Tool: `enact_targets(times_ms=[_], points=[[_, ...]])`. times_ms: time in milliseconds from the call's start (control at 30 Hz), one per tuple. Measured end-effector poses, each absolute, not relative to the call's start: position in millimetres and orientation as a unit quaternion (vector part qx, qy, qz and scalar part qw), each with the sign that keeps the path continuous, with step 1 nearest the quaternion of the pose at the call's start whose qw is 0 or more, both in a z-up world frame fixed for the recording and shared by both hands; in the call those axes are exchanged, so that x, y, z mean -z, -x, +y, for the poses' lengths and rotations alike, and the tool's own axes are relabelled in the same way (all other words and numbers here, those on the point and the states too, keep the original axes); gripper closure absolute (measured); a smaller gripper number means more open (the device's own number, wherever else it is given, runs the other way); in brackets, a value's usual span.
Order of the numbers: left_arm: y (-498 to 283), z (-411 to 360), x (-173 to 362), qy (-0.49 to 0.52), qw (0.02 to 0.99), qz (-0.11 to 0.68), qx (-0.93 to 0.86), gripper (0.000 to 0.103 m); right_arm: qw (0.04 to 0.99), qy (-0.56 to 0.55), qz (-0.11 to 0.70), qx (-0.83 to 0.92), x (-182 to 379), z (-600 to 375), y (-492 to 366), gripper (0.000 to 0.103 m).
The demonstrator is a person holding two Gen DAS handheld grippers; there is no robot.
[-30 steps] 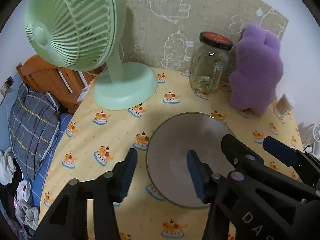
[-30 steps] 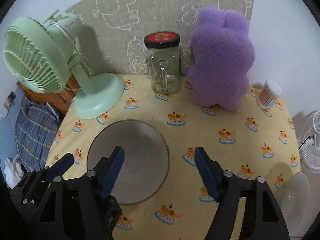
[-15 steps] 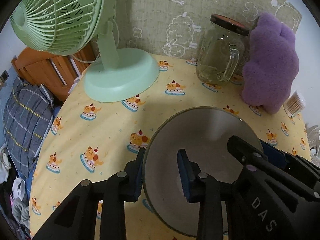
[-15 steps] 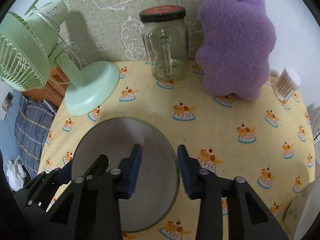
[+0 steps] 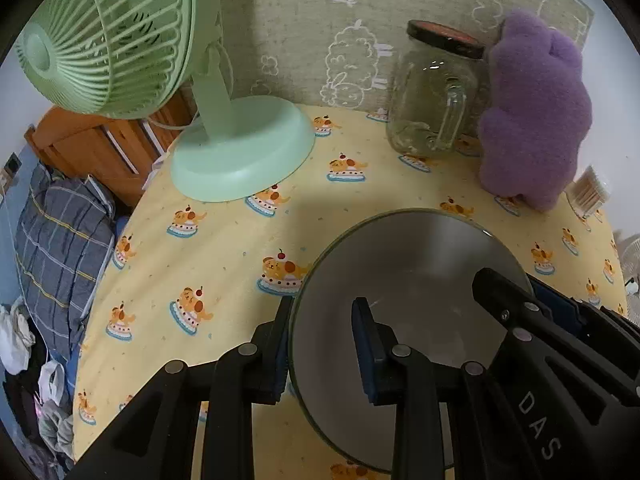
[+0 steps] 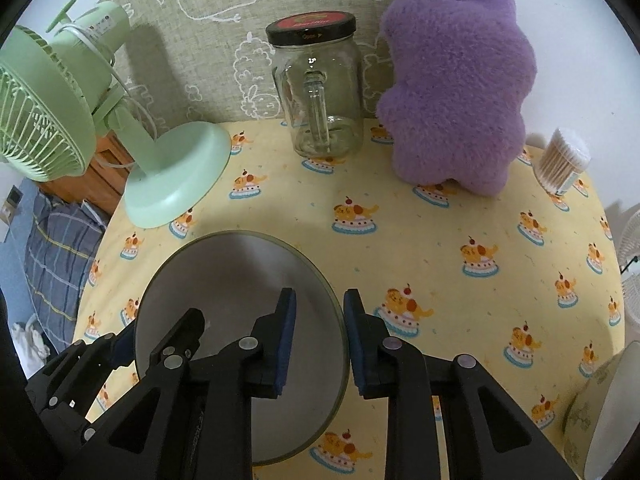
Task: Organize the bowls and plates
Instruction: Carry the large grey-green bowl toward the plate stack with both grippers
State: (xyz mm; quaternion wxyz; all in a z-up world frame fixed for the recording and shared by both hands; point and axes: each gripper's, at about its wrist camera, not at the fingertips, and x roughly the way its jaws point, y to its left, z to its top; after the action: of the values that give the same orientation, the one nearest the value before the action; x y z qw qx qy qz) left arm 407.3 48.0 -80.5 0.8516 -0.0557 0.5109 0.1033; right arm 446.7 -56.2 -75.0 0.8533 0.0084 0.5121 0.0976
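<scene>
The grey bowl (image 5: 404,280) sat on the yellow tablecloth (image 6: 440,248). The left gripper (image 5: 322,344) and right gripper (image 6: 318,332) each clamped opposite rims, probably sharing its weight for a level lift.

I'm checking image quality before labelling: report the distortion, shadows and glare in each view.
Left wrist view: strong fisheye bending with dark corners; the fan throws a shadow on the wall covering; small glints on the jar and the bowl rim. Right wrist view: same bending; soft shadow over the bowl; mild reflections on the jar; all sharp.
</scene>
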Motion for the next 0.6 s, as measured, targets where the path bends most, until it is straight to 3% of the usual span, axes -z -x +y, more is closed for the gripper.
enact_targets(times_ms=[600], points=[[-359,25,7,0.038,0.875,0.475,-0.085,0.076,0.877,-0.022,0.472,-0.083,4,-80,-390,0.075]])
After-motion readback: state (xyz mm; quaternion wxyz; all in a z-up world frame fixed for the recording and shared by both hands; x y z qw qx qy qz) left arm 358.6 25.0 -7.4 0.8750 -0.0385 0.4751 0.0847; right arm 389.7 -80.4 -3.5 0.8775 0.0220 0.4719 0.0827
